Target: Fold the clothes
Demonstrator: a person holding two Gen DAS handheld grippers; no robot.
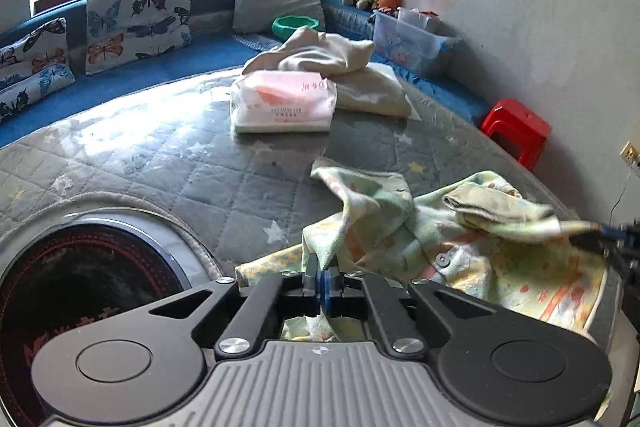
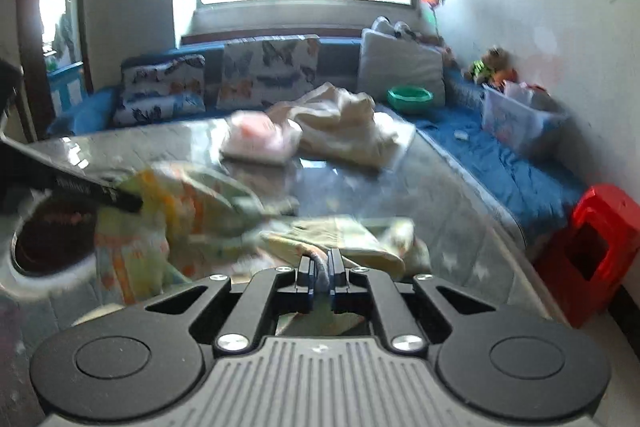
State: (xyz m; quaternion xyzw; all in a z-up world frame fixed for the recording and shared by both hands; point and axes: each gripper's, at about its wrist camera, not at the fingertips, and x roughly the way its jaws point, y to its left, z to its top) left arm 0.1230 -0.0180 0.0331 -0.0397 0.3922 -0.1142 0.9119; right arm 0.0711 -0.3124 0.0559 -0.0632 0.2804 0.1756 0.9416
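A small pastel green and yellow printed garment (image 1: 460, 247) lies crumpled on the quilted grey table top (image 1: 180, 179). My left gripper (image 1: 322, 277) is shut on a fold of it at its left edge. My right gripper (image 2: 322, 273) is shut on another fold of the same garment (image 2: 352, 239); it also shows at the right edge of the left wrist view (image 1: 608, 237), pulling a sleeve taut. The right wrist view is blurred by motion. The left gripper's finger (image 2: 100, 193) shows at the left of that view.
A round induction cooker (image 1: 80, 291) is set into the table at the left. A pink-white plastic package (image 1: 284, 103) and a heap of cream cloth (image 1: 340, 67) lie further back. A blue bench with butterfly cushions (image 1: 136, 23), a clear bin (image 1: 412, 41) and a red stool (image 1: 516, 129) surround the table.
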